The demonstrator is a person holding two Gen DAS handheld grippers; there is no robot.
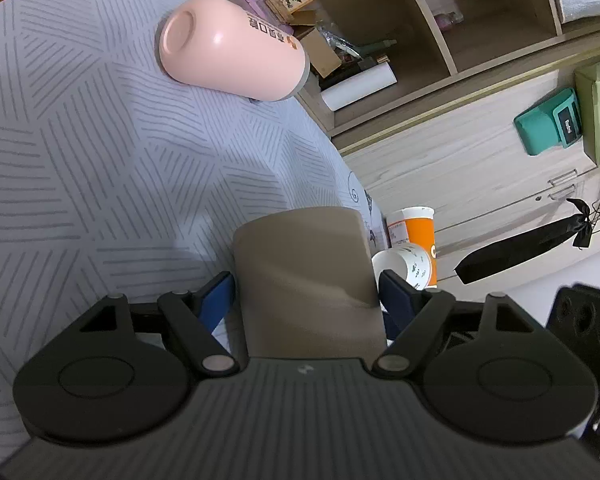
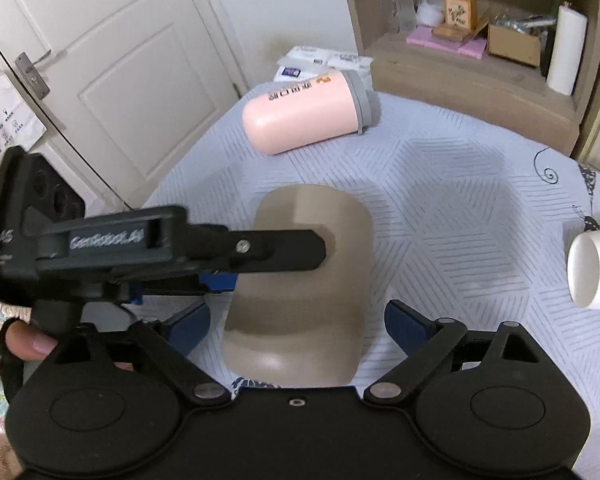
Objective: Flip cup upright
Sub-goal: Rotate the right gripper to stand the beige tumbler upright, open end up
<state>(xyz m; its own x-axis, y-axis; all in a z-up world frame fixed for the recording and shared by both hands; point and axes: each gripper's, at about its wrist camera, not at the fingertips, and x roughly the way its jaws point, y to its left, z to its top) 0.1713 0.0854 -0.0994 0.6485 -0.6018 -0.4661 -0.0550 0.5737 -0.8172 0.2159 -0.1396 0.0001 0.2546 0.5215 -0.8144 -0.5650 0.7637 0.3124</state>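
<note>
A tan cup (image 1: pixel 306 280) sits between the blue fingers of my left gripper (image 1: pixel 306 296), which is shut on it. In the right wrist view the same tan cup (image 2: pixel 304 292) is above the patterned tablecloth (image 2: pixel 460 208), with the left gripper's finger (image 2: pixel 300 252) pressed on its side. My right gripper (image 2: pixel 298 322) is open, its blue pads on either side of the cup and apart from it. The cup's mouth is hidden.
A pink tumbler with a grey lid (image 1: pixel 232 48) lies on its side at the far part of the table, also in the right wrist view (image 2: pixel 304 114). A white paper cup (image 2: pixel 592 268) lies at the right edge. Shelves with boxes (image 2: pixel 480 40) stand behind; a door (image 2: pixel 100 80) at left.
</note>
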